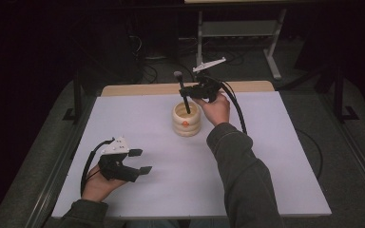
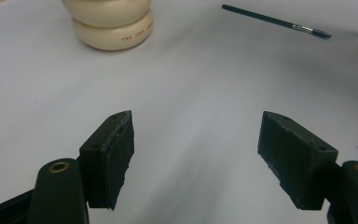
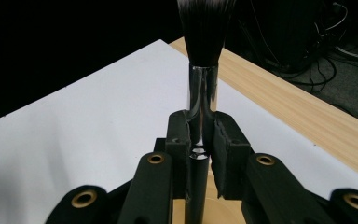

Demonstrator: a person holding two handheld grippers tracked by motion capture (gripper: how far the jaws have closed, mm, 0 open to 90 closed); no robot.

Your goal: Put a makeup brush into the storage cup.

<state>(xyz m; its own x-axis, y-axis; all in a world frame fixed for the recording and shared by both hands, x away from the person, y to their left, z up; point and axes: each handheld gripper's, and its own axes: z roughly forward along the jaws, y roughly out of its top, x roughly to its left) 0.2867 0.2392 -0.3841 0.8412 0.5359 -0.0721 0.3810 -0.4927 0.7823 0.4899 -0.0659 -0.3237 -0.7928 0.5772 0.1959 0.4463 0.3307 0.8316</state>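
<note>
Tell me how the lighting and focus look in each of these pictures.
High view: white table lit, surroundings nearly black, slightly soft. Left gripper view: pads sharp, cup and thin brush softer. Right gripper view: glare streaks the ferrule of the brush; bristle tips are cropped, background dark.

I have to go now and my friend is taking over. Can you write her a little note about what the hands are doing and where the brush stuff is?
Right tool: shut on the big brush, bristles up, handle end in the cream holder.
Left tool: open, holding nothing, low over the white table.
A thin brush lies flat on the table, apart from the holder.
Done: big brush gripped, partly in.
Left: probably let it go, then the thin brush.
</note>
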